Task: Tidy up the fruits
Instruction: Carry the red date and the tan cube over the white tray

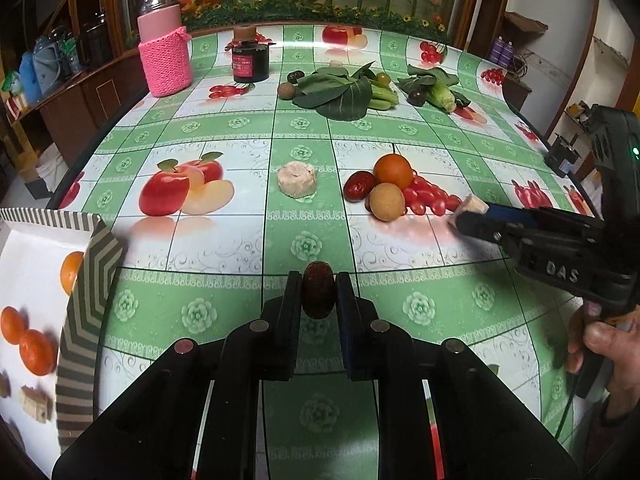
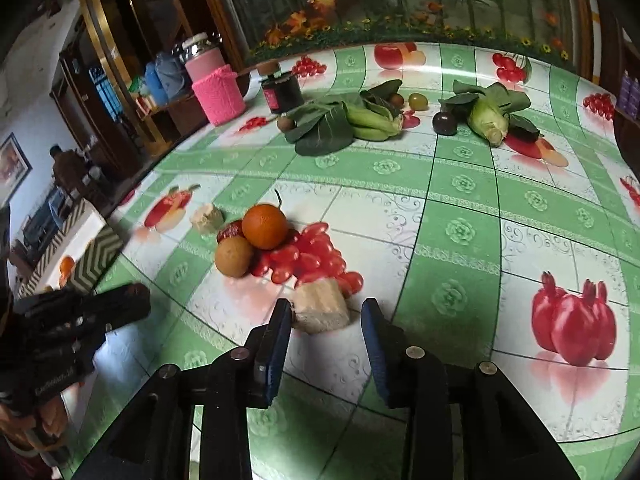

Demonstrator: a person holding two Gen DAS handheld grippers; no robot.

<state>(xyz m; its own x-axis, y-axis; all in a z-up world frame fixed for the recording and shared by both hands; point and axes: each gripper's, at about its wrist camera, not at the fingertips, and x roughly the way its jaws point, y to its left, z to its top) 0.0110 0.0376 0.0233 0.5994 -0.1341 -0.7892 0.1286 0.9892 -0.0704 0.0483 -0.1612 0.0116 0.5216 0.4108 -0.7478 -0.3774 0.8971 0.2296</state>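
Observation:
My left gripper (image 1: 319,285) is shut on a dark red date (image 1: 318,294), held above the fruit-print tablecloth. To its left lies a white box with a striped rim (image 1: 90,280) that holds small oranges (image 1: 36,352) and a beige piece. Mid-table, an orange (image 1: 393,171), a red date (image 1: 359,186) and a brown round fruit (image 1: 387,202) sit together, with a beige round cake (image 1: 297,179) to their left. My right gripper (image 2: 327,307) stands open around a beige block (image 2: 320,308) resting on the table; the left pad is at the block, the right pad stands apart from it.
At the back stand a bottle in a pink knit sleeve (image 1: 165,52) and a dark jar (image 1: 251,62). Leafy greens (image 1: 344,92), a green-husked corn cob (image 1: 440,94), a dark plum (image 2: 445,123) and small round fruits lie behind the pile. A hand (image 1: 604,344) grips the right tool.

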